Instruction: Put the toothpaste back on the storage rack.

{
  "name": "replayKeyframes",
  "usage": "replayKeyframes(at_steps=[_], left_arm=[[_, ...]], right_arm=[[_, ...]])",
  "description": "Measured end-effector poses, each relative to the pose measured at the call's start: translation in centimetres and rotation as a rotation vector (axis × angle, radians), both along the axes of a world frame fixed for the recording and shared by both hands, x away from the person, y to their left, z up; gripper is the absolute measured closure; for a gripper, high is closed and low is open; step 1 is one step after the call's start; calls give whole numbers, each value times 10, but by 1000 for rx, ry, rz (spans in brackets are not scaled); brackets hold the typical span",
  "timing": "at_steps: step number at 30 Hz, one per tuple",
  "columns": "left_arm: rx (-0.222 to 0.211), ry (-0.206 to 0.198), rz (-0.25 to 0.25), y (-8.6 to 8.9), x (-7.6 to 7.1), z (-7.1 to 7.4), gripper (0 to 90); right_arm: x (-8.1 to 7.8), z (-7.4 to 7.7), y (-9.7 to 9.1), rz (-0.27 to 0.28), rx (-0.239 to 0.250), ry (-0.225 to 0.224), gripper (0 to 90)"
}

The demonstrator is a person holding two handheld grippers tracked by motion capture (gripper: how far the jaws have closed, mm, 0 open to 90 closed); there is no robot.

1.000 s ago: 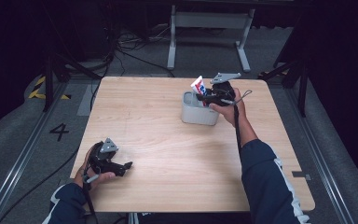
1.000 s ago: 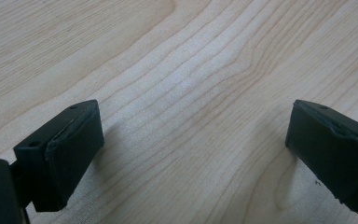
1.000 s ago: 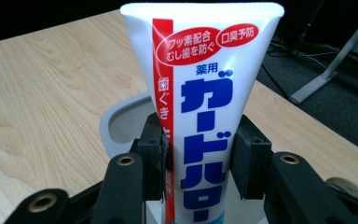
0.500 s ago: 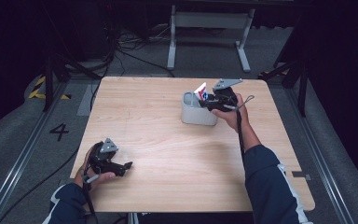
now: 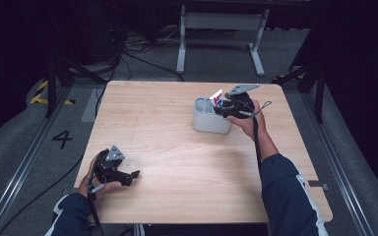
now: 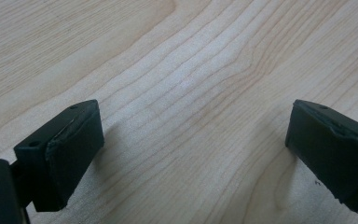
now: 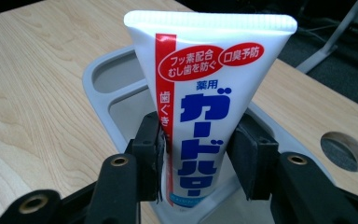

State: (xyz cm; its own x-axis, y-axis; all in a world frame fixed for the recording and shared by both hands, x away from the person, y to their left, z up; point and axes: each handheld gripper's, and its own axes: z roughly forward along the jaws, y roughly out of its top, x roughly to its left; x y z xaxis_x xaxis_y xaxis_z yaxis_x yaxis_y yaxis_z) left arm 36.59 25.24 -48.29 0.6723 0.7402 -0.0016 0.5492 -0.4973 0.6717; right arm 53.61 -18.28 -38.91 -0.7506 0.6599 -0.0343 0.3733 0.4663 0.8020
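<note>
A white toothpaste tube [image 7: 205,93] with a red stripe and blue lettering stands upright, its flat crimped end up, between the jaws of my right gripper [image 7: 198,154], which is shut on it. The tube [image 5: 217,96] hangs over the right end of a grey compartmented holder [image 5: 209,123] at the table's far right; its lower end is hidden behind the jaws. My left gripper [image 5: 128,176] rests near the table's front left edge, jaws wide open over bare wood [image 6: 191,93], nothing between its fingertips [image 6: 70,149].
The grey holder [image 7: 121,107] has several open compartments. A round cable hole [image 7: 344,150] is cut in the wooden table [image 5: 177,162] behind the holder. A metal stand [image 5: 216,29] and cables lie on the floor beyond the table's far edge.
My right gripper with the toothpaste tube has shifted slightly toward me and lower over the holder's right end. The left gripper has stayed put.
</note>
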Motion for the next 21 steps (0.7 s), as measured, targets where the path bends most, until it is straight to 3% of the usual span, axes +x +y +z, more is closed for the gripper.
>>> replayKeyframes(at_steps=[4,12,21], left_arm=[[-2,1,1,0,0,0,47],[1,-1,-1,0,0,0,47],[-3,2,3,0,0,0,47]], right_arm=[[0,-5,2,-12,-43,3,560],[-1,-3,3,-26,-56,3,527],[-2,0,0,-45,-28,-3,446]])
